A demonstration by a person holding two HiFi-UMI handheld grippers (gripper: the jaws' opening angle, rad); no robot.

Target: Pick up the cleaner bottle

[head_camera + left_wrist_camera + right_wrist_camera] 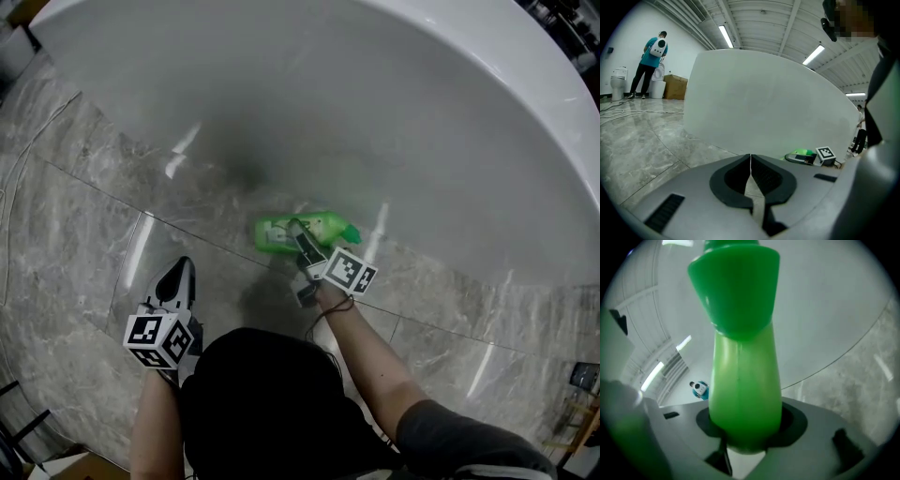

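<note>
The green cleaner bottle (323, 228) lies level just above the grey marble floor, beside the wall of a large white tub (394, 112). My right gripper (298, 236) is shut on it. In the right gripper view the bottle (745, 380) fills the space between the jaws, its wide cap end pointing up and away. My left gripper (180, 272) hangs over the floor to the left, well apart from the bottle, shut with nothing in it. In the left gripper view its jaws (750, 158) meet along a thin line, and the bottle (802, 153) shows small at the right.
The tub's curved white wall (768, 103) takes up most of the space ahead. Far off to the left a person (650, 61) stands by a white toilet (618, 80) and cardboard boxes (675, 86). Cables (618, 108) lie on the floor there.
</note>
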